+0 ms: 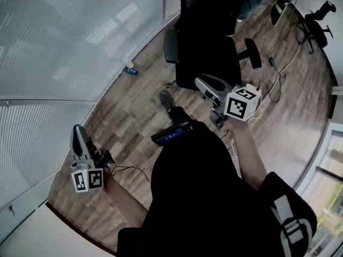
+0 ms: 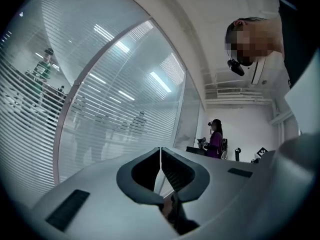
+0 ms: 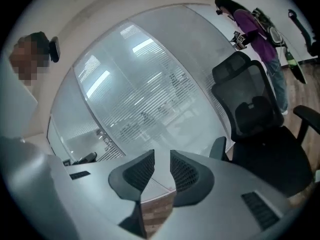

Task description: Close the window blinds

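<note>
While the left gripper [image 2: 160, 153] was shut and the right gripper [image 3: 161, 160] open, both empty, reaching the blinds [image 2: 100, 109] looked next.

Wood floor [image 1: 134, 116], office chair [image 1: 209, 52], seemingly glass walls [image 1: 53, 36]

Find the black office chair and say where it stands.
In the head view the office chair stands top centre on the wooden floor, right of the window blinds and just beyond the right gripper.
</note>
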Demonstrator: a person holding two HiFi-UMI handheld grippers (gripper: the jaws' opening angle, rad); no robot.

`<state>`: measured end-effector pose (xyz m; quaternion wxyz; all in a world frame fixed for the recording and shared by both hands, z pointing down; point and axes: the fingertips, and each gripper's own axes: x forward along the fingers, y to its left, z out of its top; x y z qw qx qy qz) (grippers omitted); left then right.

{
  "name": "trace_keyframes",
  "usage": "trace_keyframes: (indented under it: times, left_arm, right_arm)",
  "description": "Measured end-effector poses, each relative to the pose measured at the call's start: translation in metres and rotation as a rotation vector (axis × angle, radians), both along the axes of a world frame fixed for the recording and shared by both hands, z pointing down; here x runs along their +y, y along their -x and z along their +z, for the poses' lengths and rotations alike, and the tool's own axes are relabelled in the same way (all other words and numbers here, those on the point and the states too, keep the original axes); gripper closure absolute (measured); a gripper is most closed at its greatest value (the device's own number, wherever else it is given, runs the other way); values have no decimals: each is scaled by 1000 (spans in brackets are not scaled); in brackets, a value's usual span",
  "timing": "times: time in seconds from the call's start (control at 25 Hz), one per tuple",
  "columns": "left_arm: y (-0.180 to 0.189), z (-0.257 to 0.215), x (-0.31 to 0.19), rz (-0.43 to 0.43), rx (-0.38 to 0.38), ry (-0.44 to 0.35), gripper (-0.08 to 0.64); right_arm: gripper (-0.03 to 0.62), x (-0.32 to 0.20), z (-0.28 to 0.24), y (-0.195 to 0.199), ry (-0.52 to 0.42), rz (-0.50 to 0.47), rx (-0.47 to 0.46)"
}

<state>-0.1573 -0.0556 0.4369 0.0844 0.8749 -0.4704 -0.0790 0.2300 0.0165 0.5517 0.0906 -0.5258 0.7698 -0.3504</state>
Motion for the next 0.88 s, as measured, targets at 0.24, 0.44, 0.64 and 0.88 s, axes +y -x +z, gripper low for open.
trace_keyframes:
  times: [0.24, 0.44, 0.64, 0.88]
  left_arm:
    - [-14, -16, 56, 1, 27, -30, 541]
    - [-7, -16, 90, -105, 38, -42, 541]
    - [-42, -11, 129, -173, 26, -17, 541]
    - [-108, -17, 202, -238, -133, 22, 541]
  right_arm:
    - [491, 32, -32, 9, -87, -62, 7]
    - [491, 9, -55, 57, -180, -258, -30]
    - [491, 30, -62, 31, -193, -332, -77]
    - [491, 51, -49, -27, -156, -367, -196]
